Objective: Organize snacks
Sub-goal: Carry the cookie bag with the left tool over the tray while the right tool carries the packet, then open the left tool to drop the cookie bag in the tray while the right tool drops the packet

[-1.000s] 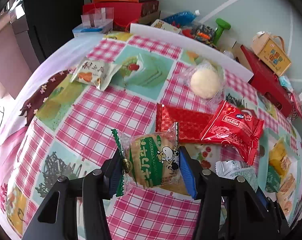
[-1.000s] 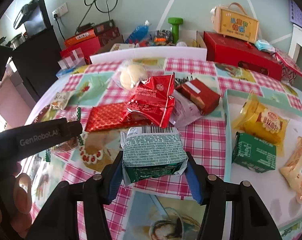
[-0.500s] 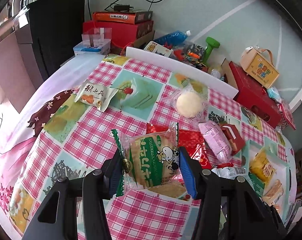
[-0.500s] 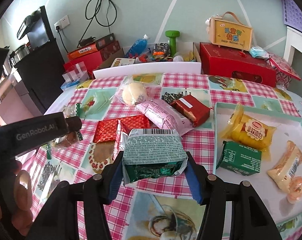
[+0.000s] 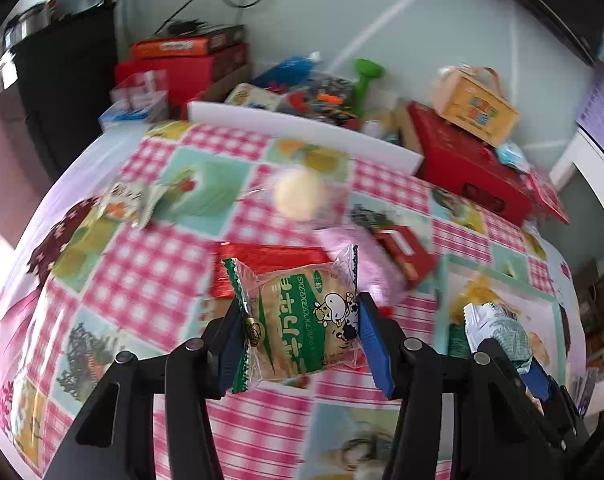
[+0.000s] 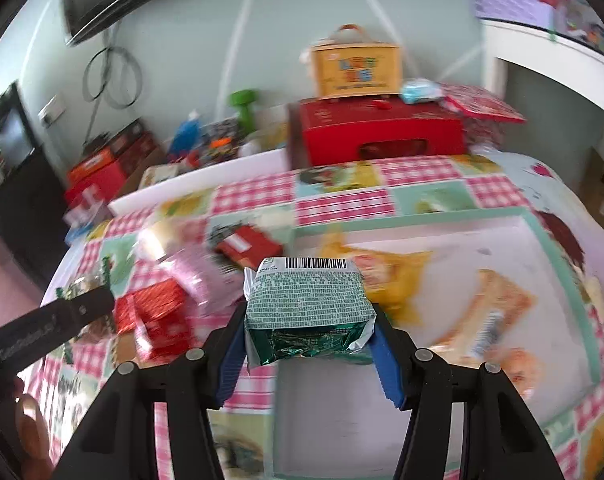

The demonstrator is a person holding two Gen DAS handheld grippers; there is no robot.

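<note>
My left gripper (image 5: 297, 334) is shut on a clear-and-green cow-print biscuit packet (image 5: 302, 326), held above the checked tablecloth. My right gripper (image 6: 308, 334) is shut on a green foil packet (image 6: 306, 304) with a barcode, raised over the near left part of the white tray (image 6: 550, 264). That green foil packet (image 5: 502, 332) and right gripper also show at the lower right of the left wrist view. The tray holds a yellow packet (image 6: 398, 276) and an orange-brown packet (image 6: 490, 312). Loose on the cloth lie red packets (image 6: 157, 316), a pink packet (image 6: 193, 276), a round bun (image 5: 299, 194) and a white packet (image 5: 129, 200).
A white foam board (image 5: 302, 130) edges the far side of the table. Behind it stand red boxes (image 6: 378, 132), a yellow carry box (image 6: 358, 68), a green dumbbell (image 5: 364, 76) and a black cabinet (image 5: 61, 80). The left gripper's arm (image 6: 49, 328) crosses the right wrist view.
Both grippers have risen and swung right with their packets still held. The right one now hangs over the tray instead of the cloth. Both views are blurred by motion.
</note>
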